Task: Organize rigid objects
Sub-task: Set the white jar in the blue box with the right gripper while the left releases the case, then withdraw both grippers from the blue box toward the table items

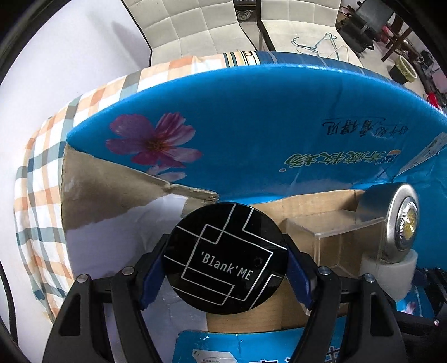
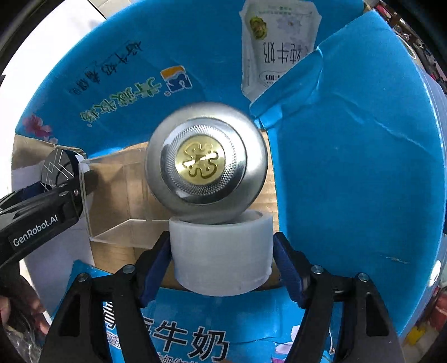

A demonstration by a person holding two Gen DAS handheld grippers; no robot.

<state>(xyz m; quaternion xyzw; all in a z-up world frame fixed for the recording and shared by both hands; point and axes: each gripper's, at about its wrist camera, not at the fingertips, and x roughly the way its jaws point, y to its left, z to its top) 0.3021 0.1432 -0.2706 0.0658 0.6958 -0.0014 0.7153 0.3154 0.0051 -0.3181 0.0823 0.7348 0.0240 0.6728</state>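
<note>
My left gripper [image 1: 225, 273] is shut on a round black case [image 1: 227, 258] marked 'Blank'ME and holds it over the open blue cardboard box [image 1: 251, 117]. My right gripper [image 2: 222, 259] is shut on a white cylinder [image 2: 222, 251] that carries a silver ball with a gold emblem [image 2: 205, 162], also over the box. A clear acrylic block [image 2: 117, 201] lies on the box's brown floor between the two grippers; it also shows in the left wrist view [image 1: 332, 237]. The left gripper and black case show in the right wrist view [image 2: 56, 170]. The ball shows in the left wrist view [image 1: 402, 217].
The box has raised blue flaps [image 2: 349, 156] on the far and right sides and a torn brown flap [image 1: 111, 190] at the left. A checked cloth [image 1: 42, 195] covers the table. White padded chairs [image 1: 195, 25] stand behind. A milk pouch print [image 2: 279, 47] is on the far flap.
</note>
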